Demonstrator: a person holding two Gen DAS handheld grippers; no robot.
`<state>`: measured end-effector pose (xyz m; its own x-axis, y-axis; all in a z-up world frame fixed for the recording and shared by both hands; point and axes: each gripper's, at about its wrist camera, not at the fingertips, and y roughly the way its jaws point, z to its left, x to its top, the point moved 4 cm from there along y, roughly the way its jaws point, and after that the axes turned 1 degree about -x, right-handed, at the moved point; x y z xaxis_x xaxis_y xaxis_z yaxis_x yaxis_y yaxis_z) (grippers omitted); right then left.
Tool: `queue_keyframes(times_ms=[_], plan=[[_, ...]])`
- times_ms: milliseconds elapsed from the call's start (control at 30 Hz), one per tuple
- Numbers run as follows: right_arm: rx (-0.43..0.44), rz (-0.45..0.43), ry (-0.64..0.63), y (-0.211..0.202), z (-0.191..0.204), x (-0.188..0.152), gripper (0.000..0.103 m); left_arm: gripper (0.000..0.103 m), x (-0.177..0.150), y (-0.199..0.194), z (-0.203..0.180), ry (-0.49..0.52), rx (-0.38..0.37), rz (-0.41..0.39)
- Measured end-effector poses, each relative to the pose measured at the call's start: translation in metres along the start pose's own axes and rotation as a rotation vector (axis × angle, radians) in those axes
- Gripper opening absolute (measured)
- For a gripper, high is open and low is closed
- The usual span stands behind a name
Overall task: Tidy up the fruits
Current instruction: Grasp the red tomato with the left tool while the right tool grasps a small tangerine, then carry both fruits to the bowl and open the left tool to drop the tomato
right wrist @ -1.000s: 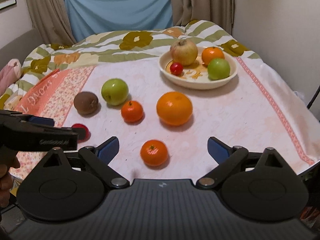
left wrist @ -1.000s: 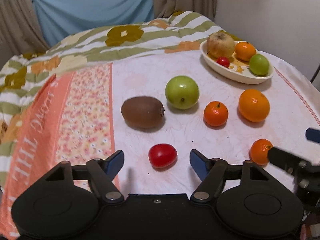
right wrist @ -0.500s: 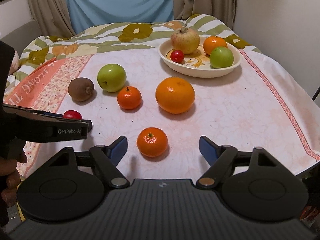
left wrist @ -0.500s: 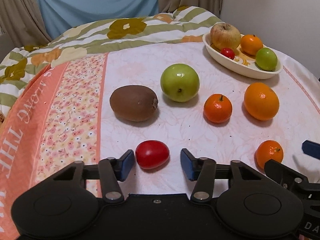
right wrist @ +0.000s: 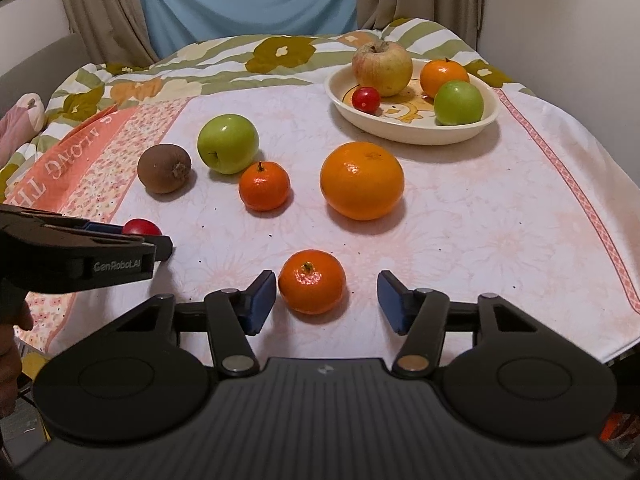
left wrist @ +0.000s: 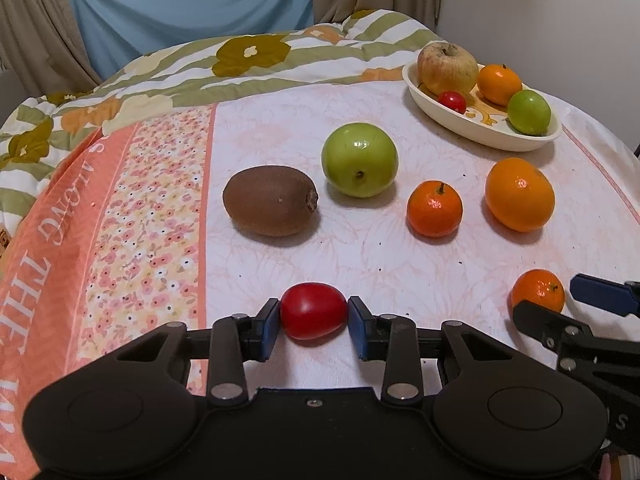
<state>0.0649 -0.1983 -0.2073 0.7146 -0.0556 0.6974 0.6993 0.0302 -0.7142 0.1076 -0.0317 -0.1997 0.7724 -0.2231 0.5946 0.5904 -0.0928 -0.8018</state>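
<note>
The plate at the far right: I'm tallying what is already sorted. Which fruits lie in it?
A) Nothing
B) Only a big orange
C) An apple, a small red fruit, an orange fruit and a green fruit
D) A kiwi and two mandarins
C: the plate holds a yellowish apple, a small red fruit, an orange fruit and a green fruit.

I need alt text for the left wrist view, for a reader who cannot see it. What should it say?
The left claw is closing on a small red oval tomato, its blue pads at both sides, on a pink floral tablecloth. Beyond lie a brown kiwi, a green apple, two mandarins and a large orange; a cream bowl of fruit stands far right.
</note>
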Motion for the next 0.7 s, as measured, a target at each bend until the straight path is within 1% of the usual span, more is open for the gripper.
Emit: queue_keyframes(times_ms=[200,233,300,400,700], plan=[[0.019,0.010,-0.017,0.005,0.002,0.001,0.069,0.040,-0.003,-0.003,0.003,-0.009,0.005,0.007],[0.024,0.018,-0.017,0.006,0.002,0.001,0.066,0.040,-0.004,-0.004,0.003,-0.011,0.007,0.008],[0.032,0.024,-0.016,0.008,0.003,0.000,0.064,0.040,-0.005,-0.005,0.004,-0.015,0.010,0.010],[0.041,0.032,-0.031,0.009,0.005,-0.001,0.053,0.040,-0.007,-0.008,0.006,-0.025,0.013,0.010],[0.061,0.001,-0.048,-0.003,0.000,0.008,0.053,0.040,-0.001,-0.024,0.004,-0.047,0.019,-0.012]])
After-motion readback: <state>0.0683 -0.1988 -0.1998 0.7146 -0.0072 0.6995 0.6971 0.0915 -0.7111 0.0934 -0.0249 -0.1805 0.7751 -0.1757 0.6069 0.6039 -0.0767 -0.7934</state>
